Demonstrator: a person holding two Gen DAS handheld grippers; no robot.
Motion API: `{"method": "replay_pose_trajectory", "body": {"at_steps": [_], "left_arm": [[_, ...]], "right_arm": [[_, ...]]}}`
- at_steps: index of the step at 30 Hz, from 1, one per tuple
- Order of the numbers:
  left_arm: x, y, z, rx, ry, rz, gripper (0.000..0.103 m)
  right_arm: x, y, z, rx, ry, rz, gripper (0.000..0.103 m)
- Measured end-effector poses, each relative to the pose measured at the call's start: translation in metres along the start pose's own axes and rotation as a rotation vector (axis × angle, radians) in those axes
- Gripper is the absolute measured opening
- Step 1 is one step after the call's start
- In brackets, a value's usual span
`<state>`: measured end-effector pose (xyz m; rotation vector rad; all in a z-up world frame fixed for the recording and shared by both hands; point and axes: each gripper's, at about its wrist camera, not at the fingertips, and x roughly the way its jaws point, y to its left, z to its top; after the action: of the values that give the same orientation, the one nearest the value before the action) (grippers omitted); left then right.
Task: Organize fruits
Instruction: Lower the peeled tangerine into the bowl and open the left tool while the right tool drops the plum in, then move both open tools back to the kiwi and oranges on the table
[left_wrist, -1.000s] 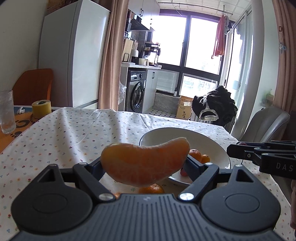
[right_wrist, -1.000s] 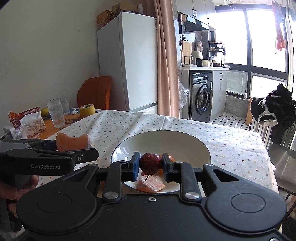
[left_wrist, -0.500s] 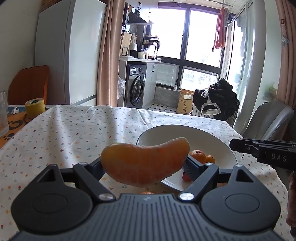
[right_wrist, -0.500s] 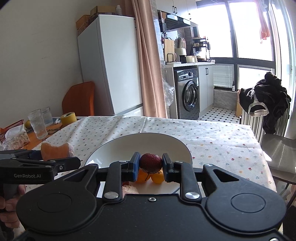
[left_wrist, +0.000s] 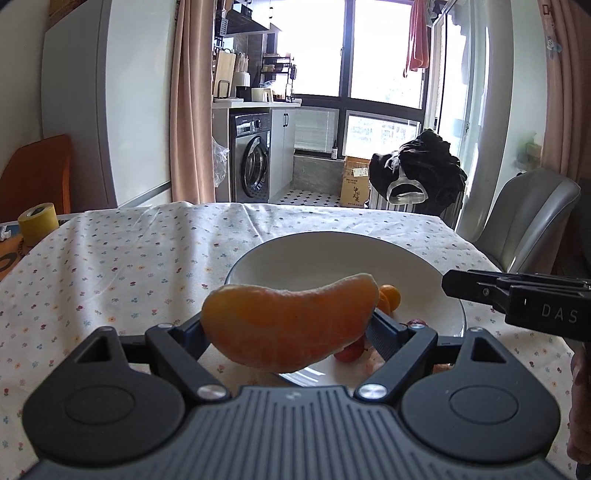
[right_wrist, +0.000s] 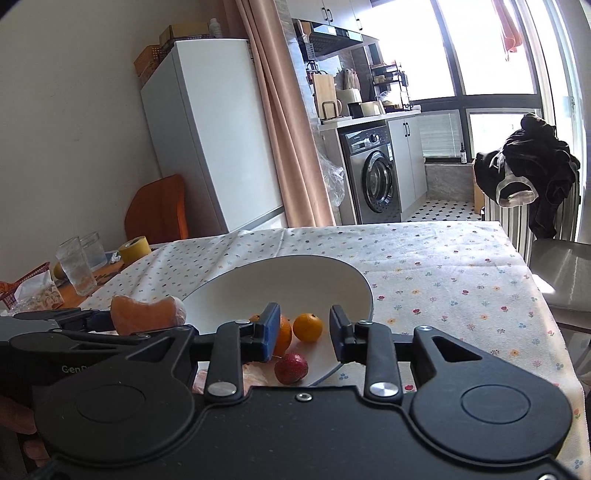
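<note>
My left gripper (left_wrist: 291, 334) is shut on a large peeled orange segment (left_wrist: 291, 325), held above the near left rim of the white plate (left_wrist: 332, 238). The same segment (right_wrist: 146, 314) shows left of the plate in the right wrist view. Over the plate's (right_wrist: 295, 266) near side, my right gripper (right_wrist: 304, 332) is open with nothing between its fingers. A small dark red fruit (right_wrist: 291, 368) lies on the plate just below it. Two small oranges (right_wrist: 308, 326) sit beside it. From the left wrist view the right gripper (left_wrist: 448, 284) reaches in from the right.
The table wears a flowered cloth (left_wrist: 129, 266). At its left end stand two glasses (right_wrist: 75, 271), a yellow tape roll (right_wrist: 136, 248) and a snack basket (right_wrist: 26, 295). A grey chair (left_wrist: 528, 221) stands at the right side, an orange chair (right_wrist: 159, 210) behind.
The right gripper has opened and let go of the red fruit, which now lies on the plate. The left gripper, still holding the segment, has moved closer to the plate.
</note>
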<state>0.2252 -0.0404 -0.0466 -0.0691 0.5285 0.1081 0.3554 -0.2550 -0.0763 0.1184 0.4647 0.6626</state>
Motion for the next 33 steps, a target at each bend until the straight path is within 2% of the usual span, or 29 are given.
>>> {"method": "replay_pose_trajectory", "body": {"at_steps": [10, 14, 22, 33], "left_arm": [[0.015, -0.001, 0.007, -0.006, 0.036, 0.001, 0.089], [0.009, -0.001, 0.006, 0.008, 0.023, -0.019, 0.09], [-0.008, 0.003, 0.013, 0.009, -0.007, 0.009, 0.09], [-0.031, 0.036, 0.006, -0.053, -0.009, 0.045, 0.093]], "right_arm": [[-0.002, -0.002, 0.0, -0.01, -0.013, -0.02, 0.039], [-0.001, -0.003, 0.0, -0.01, -0.007, -0.027, 0.04], [-0.006, 0.0, 0.0, -0.002, -0.016, -0.024, 0.041], [-0.021, 0.019, 0.005, -0.028, -0.032, -0.008, 0.051]]}}
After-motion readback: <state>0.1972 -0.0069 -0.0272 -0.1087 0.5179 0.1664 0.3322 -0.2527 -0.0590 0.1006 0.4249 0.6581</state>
